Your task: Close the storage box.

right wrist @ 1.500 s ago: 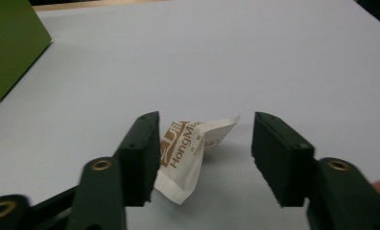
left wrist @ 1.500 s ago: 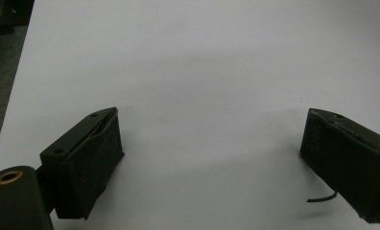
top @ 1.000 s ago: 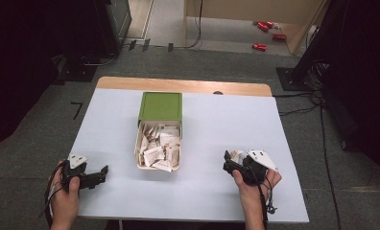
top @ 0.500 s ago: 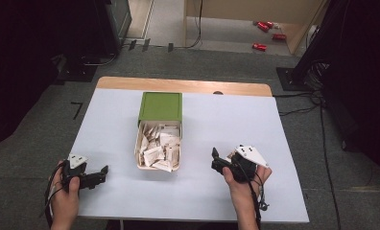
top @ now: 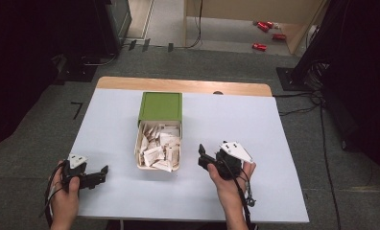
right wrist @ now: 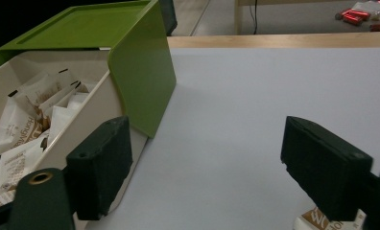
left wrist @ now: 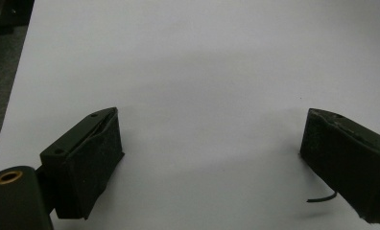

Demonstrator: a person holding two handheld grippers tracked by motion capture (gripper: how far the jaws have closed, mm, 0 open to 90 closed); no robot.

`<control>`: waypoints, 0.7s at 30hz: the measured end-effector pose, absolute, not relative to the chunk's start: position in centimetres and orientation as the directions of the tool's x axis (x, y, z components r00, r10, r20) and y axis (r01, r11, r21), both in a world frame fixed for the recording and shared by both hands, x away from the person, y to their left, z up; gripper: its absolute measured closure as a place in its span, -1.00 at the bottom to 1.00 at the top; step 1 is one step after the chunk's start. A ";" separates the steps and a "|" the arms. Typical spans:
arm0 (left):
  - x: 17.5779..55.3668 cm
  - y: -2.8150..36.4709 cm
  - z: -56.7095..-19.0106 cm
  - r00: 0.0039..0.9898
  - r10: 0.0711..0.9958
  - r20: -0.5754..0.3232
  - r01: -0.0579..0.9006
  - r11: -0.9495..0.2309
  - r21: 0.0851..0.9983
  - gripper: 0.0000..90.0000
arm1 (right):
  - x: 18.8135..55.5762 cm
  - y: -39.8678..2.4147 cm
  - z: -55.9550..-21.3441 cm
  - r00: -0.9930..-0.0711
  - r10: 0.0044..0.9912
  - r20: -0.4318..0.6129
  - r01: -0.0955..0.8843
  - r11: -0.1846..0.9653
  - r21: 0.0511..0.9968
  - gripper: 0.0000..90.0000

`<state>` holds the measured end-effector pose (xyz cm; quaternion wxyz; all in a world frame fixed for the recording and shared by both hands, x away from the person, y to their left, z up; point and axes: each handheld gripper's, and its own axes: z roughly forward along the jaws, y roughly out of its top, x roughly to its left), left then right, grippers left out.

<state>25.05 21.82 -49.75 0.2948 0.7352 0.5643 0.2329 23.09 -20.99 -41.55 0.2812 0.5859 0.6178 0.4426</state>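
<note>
I hold the left tool point(top: 101, 173) near the front left corner of the counter point(top: 236, 120), its jaws spread wide over bare surface. My right tool point(top: 203, 158) is also released, jaws apart, just beside the right wall of the cream box point(top: 139, 143). This box stands mid-counter, full of paper sachets point(top: 159, 148), its green lid point(top: 160, 106) covering the far half.

Lab-like recording room, white table point(top: 255, 124), grey carpet point(top: 58, 115), black curtains point(top: 29, 52), floor cables point(top: 303, 103)
</note>
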 end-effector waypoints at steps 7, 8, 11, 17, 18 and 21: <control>25.0 21.8 -49.8 0.255 0.967 0.010 0.692 -0.190 0.696 -0.83 | 23.4 -19.2 -41.5 -0.193 0.964 0.183 0.478 -0.070 0.875 -0.53; 25.0 21.8 -49.8 0.255 0.967 0.010 0.692 -0.189 0.696 -0.83 | 23.4 -18.9 -41.4 -0.198 0.963 0.182 0.478 -0.067 0.876 -0.53; 25.0 21.8 -49.8 0.255 0.967 0.010 0.692 -0.189 0.696 -0.83 | 23.4 -18.2 -41.4 -0.222 0.955 0.197 0.480 -0.069 0.875 -0.52; 25.0 21.8 -49.8 0.255 0.967 0.010 0.692 -0.189 0.696 -0.83 | 23.4 -16.9 -41.4 -0.244 0.948 0.203 0.481 -0.064 0.875 -0.49; 25.0 21.8 -49.8 0.254 0.967 0.010 0.692 -0.189 0.697 -0.83 | 23.4 -16.8 -41.4 -0.245 0.948 0.204 0.480 -0.064 0.875 -0.47; 25.0 21.8 -49.8 0.255 0.967 0.010 0.692 -0.189 0.696 -0.83 | 23.4 -16.2 -41.4 -0.233 0.954 0.191 0.487 -0.056 0.871 -0.37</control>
